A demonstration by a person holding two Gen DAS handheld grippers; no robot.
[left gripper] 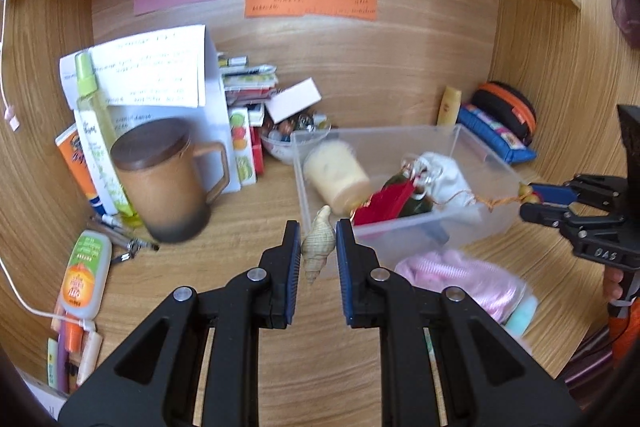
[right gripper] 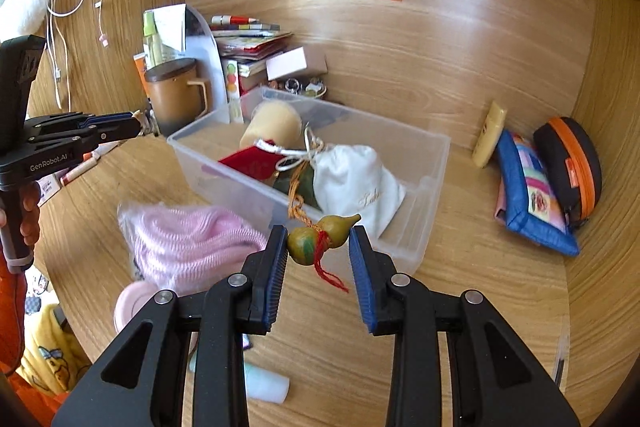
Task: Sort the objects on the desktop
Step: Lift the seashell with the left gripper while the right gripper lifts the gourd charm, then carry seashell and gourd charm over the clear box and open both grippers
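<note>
Two hand-held grippers: left [left gripper: 318, 239] pinches one seashell [left gripper: 317, 243], right [right gripper: 318, 241] pinches one gourd charm [right gripper: 320, 237].

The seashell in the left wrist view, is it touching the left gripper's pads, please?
Touching. The left wrist view shows the seashell pinched between the left gripper, both blue pads against its sides, lifted off the desk.

A ridged, cream spiral shell [left gripper: 318, 245] stands upright, point down, above the bench. A small green-brown gourd charm [right gripper: 320, 235] with red tassel lies sideways, its orange cord trailing into the clear bin [right gripper: 424, 187].
</note>
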